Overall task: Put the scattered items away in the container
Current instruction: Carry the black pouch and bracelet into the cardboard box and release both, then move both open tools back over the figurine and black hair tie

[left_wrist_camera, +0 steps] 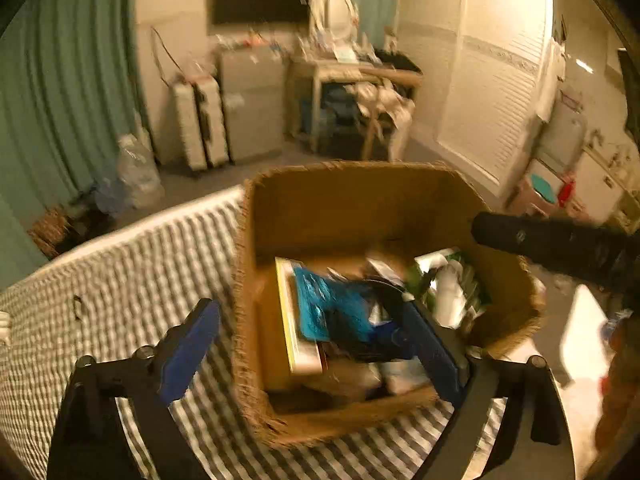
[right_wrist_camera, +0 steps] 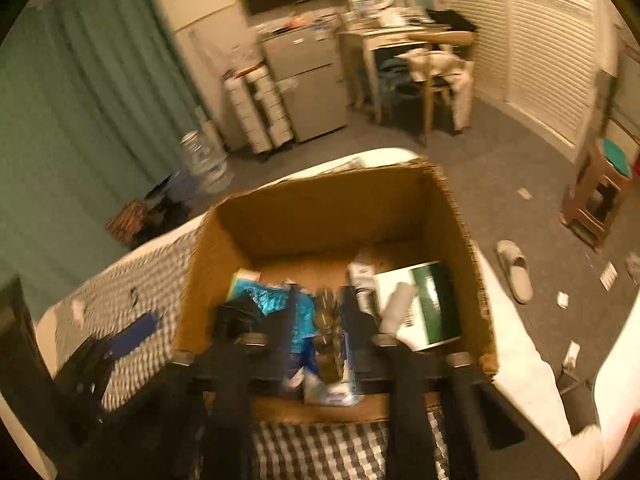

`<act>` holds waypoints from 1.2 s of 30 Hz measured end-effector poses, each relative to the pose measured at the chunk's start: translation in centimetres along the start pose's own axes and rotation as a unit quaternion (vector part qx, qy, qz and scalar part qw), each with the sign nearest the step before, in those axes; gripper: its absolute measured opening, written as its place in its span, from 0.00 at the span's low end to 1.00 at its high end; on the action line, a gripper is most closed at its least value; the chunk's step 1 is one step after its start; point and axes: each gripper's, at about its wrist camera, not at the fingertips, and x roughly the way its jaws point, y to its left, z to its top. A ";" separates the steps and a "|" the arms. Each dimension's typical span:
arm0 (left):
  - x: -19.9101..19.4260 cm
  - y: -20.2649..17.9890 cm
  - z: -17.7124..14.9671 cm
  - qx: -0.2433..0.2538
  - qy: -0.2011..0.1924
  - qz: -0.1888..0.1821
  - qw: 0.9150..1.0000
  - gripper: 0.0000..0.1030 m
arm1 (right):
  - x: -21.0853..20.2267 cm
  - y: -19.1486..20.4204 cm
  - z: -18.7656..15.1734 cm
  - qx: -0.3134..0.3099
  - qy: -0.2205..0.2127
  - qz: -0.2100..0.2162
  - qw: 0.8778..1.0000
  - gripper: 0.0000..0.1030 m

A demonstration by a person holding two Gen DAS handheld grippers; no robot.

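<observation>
Cardboard box [right_wrist_camera: 320, 216] sits on the checked bedcover [left_wrist_camera: 120, 280], open-topped, already partly filled: a blue foil packet [left_wrist_camera: 332, 304] and a yellow-edged flat pack [left_wrist_camera: 290, 320] lie at nine o'clock on its floor, a green-and-white carton [right_wrist_camera: 424, 300] at three o'clock.

In the right wrist view, the right gripper [right_wrist_camera: 316, 320] hangs over the near rim of the box with its fingers drawn close on a narrow, brownish, see-through thing [right_wrist_camera: 330, 320]. Blur hides what it is, perhaps a small bottle or jar. It appears clenched on that item, held about its middle.

The left gripper [left_wrist_camera: 312, 344] is spread wide and holds nothing. One blue finger [left_wrist_camera: 188, 352] is over the bedcover at eight o'clock of the box, the other dips inside the near wall.

If the held thing is glass or hard plastic, I judge it stiff, smooth and prone to slip or roll, light enough for one gripper. A grip across the middle suits it. It would be best lowered onto the soft packets rather than dropped, since it may crack or bounce.
</observation>
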 end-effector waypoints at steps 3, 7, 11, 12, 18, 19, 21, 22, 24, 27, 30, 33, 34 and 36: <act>-0.3 1.9 -0.5 -0.028 0.013 -0.002 1.000 0.96 | -0.6 -0.3 0.0 0.022 -0.021 -0.010 0.999 0.71; -3.7 6.5 -0.7 -0.064 -0.001 0.042 0.997 0.96 | -2.0 0.0 0.2 0.041 -0.046 0.039 0.997 0.71; -9.8 10.6 -0.9 -0.075 -0.051 0.119 0.989 1.00 | -4.4 3.3 0.4 0.003 -0.077 0.058 0.995 0.71; -11.5 11.8 -1.2 -0.075 -0.063 0.139 0.985 1.00 | -4.9 4.3 0.3 -0.007 -0.083 0.063 0.995 0.71; -18.8 18.2 -3.0 -0.056 -0.075 0.269 0.959 1.00 | -7.6 12.1 -1.1 -0.090 -0.113 0.111 0.983 0.82; -19.6 19.1 -3.4 -0.058 -0.076 0.281 0.955 1.00 | -7.9 13.5 -1.4 -0.102 -0.118 0.113 0.981 0.85; -21.9 21.4 -4.7 -0.081 -0.089 0.296 0.948 1.00 | -8.2 16.3 -2.5 -0.125 -0.121 0.127 0.976 0.89; -22.5 22.2 -5.2 -0.090 -0.092 0.295 0.947 1.00 | -8.2 17.6 -2.9 -0.134 -0.117 0.139 0.974 0.89; -23.7 24.5 -6.5 -0.117 -0.095 0.300 0.942 1.00 | -8.1 20.2 -4.1 -0.152 -0.108 0.161 0.969 0.90; -24.2 27.1 -8.0 -0.145 -0.092 0.296 0.939 1.00 | -7.5 24.7 -6.7 -0.200 -0.105 0.155 0.962 0.93; -24.0 29.2 -9.3 -0.162 -0.086 0.295 0.938 1.00 | -6.7 28.6 -9.5 -0.260 -0.101 0.142 0.950 0.93; -23.5 31.0 -10.5 -0.181 -0.083 0.283 0.938 1.00 | -5.9 31.0 -11.6 -0.283 -0.100 0.145 0.943 0.93; -23.2 31.5 -10.8 -0.187 -0.082 0.280 0.938 1.00 | -5.8 31.7 -12.5 -0.288 -0.102 0.149 0.940 0.93; -22.8 32.7 -11.7 -0.199 -0.081 0.279 0.936 1.00 | -5.3 32.7 -13.7 -0.299 -0.111 0.146 0.936 0.93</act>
